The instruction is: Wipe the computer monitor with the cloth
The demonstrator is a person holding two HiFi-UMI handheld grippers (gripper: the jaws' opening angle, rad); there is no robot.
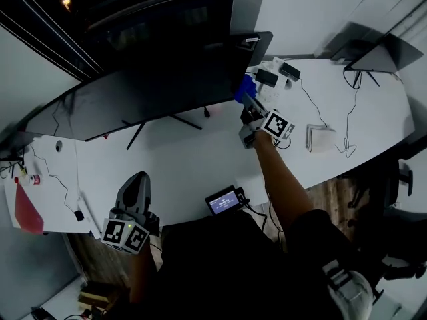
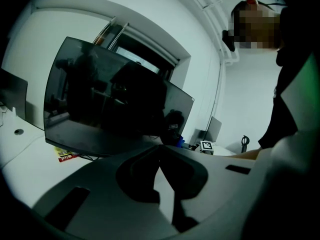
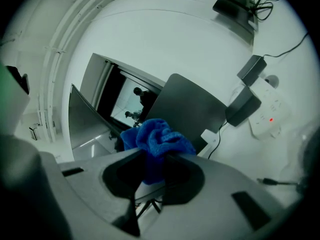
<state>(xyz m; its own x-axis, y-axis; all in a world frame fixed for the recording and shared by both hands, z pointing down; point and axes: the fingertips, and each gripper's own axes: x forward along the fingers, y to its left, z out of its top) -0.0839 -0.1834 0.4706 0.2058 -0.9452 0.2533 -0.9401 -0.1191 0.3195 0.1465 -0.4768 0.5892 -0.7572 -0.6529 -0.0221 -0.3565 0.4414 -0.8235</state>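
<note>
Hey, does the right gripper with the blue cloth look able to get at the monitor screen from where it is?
Likely yes. The right gripper is shut on the blue cloth beside the right end of the monitor, and nothing shows between them; the adapters lie off to its side.

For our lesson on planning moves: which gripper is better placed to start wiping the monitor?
Right. The right gripper grips the blue cloth right beside the monitor; the left gripper is empty, back at the near edge of the desk.

grey left gripper (image 1: pixel 137 181) and right gripper (image 1: pixel 247 103) each bear a white cube (image 1: pixel 125 235) with black square markers.
</note>
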